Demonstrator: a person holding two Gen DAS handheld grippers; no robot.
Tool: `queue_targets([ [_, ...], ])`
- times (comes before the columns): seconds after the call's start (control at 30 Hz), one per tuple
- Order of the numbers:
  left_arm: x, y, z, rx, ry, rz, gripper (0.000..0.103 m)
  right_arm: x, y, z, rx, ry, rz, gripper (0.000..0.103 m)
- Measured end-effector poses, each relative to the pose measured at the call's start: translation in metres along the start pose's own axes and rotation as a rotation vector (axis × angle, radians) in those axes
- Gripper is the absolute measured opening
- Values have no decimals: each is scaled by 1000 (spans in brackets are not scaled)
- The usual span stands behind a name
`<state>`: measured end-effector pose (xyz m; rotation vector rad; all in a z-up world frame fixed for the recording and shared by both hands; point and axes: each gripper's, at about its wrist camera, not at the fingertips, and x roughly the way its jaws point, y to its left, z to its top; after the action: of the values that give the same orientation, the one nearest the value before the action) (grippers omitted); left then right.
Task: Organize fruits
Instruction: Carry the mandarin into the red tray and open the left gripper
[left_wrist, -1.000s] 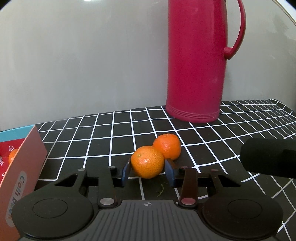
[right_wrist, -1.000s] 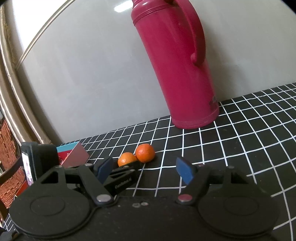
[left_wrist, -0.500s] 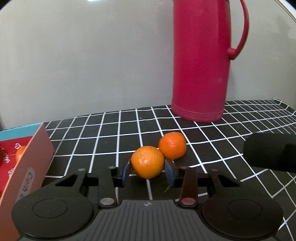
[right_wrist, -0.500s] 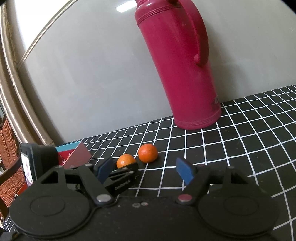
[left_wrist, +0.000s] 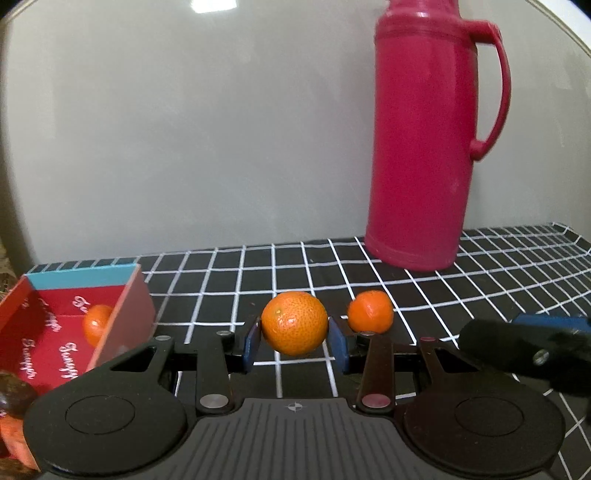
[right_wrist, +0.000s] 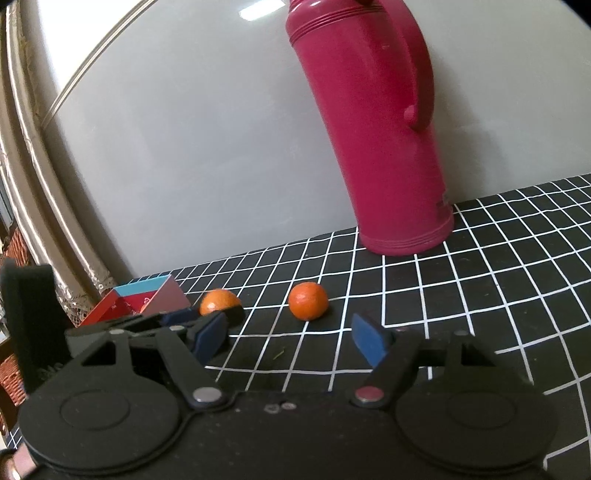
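My left gripper (left_wrist: 294, 345) is shut on a tangerine (left_wrist: 294, 322) and holds it above the checked cloth; the same fruit shows in the right wrist view (right_wrist: 218, 301). A second tangerine (left_wrist: 370, 311) lies on the cloth just right of it, also seen in the right wrist view (right_wrist: 308, 300). A red box (left_wrist: 55, 325) with a blue far rim stands at the left and holds another tangerine (left_wrist: 95, 325). My right gripper (right_wrist: 290, 338) is open and empty, in front of the lying tangerine.
A tall magenta thermos jug (left_wrist: 430, 140) stands at the back right against the grey wall. The black cloth with white grid lines (right_wrist: 461, 295) covers the table. A dark fruit (left_wrist: 13, 391) shows at the left edge by the box.
My left gripper has lifted the tangerine off the cloth and moved left toward the red box. The second tangerine stays on the cloth. My right gripper stays open.
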<state>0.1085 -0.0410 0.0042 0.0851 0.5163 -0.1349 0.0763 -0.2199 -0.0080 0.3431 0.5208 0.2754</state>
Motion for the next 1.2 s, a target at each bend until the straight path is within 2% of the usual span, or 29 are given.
queue_targets([
  [0.37,-39,38,7,-52,-51,45,40,9,16,-2,-23,13,23,75],
  [0.67,-61,87,3,-104,-77,147,40,17,35,-5,-48,27,49,75],
  [0.97,-53,139,-7,-181,-33,252,40,30,56,-9,-73,42,85,75],
  [1.2,-37,165,-20,-234,40,279,40,44,75,-12,-91,58,117,75],
])
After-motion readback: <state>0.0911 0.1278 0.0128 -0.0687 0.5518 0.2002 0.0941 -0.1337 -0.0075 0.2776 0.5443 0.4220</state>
